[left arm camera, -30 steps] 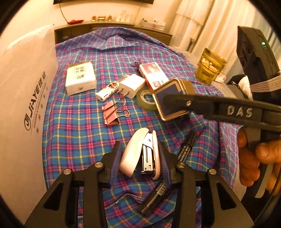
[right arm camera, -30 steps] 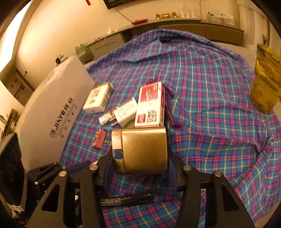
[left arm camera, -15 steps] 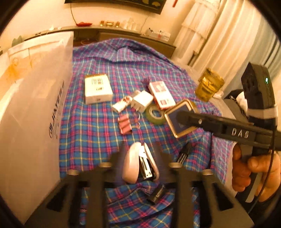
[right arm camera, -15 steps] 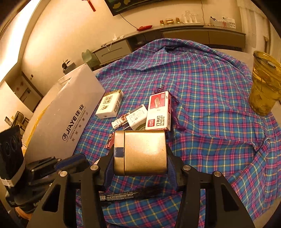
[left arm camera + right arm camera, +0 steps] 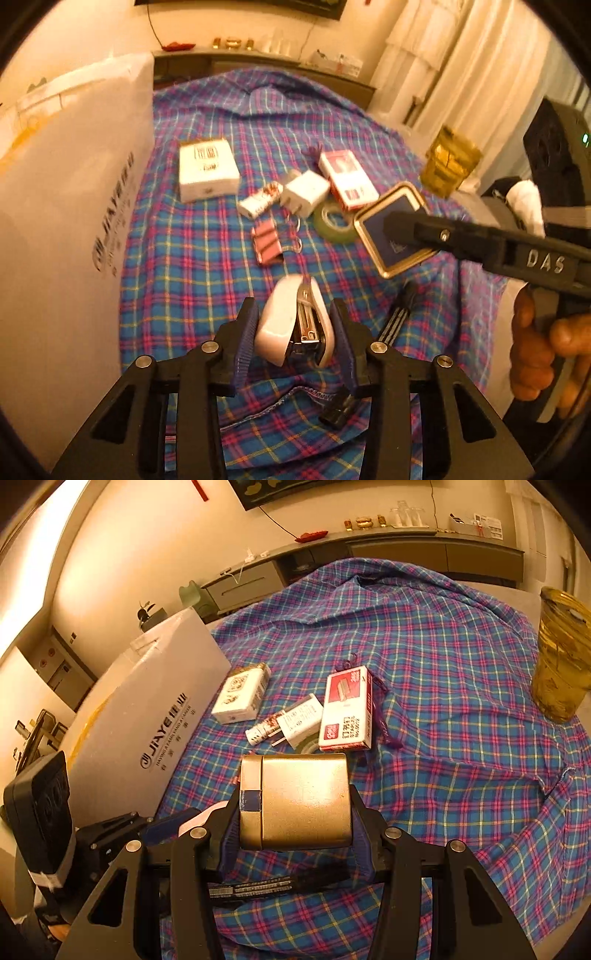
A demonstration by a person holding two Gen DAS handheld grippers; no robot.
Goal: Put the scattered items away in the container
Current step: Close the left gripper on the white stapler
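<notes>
Nearest: left gripper (image 5: pixel 294 334), jaws closing w/ the white stapler (image 5: pixel 291 325) between them, blue pads touching both its sides; it looks lifted off the plaid cloth (image 5: pixel 192 273), though blur makes that hard to confirm. Right gripper (image 5: pixel 295 823) is clamped across the gold tin (image 5: pixel 295 801), held clear of the cloth near the table's front edge. A black marker (image 5: pixel 373 354) lies under both, by the cloth's hem.

Mid-table, loose: pink binder clips (image 5: pixel 267 243), tape roll (image 5: pixel 332 221), white charger (image 5: pixel 304 192), small patterned tube (image 5: pixel 258 199), red staple box (image 5: pixel 345 710), white carton (image 5: pixel 207 170). Big white box (image 5: pixel 66 221) stands along the left edge; amber glass (image 5: pixel 563 657) at the far right edge.

Step in hand: stow stapler + tin. To do it well, squeeze the stapler square, since its rounded shell could slip out. The container isn't obvious; probably the white box. Keep the two grippers apart en route, lower before letting go.
</notes>
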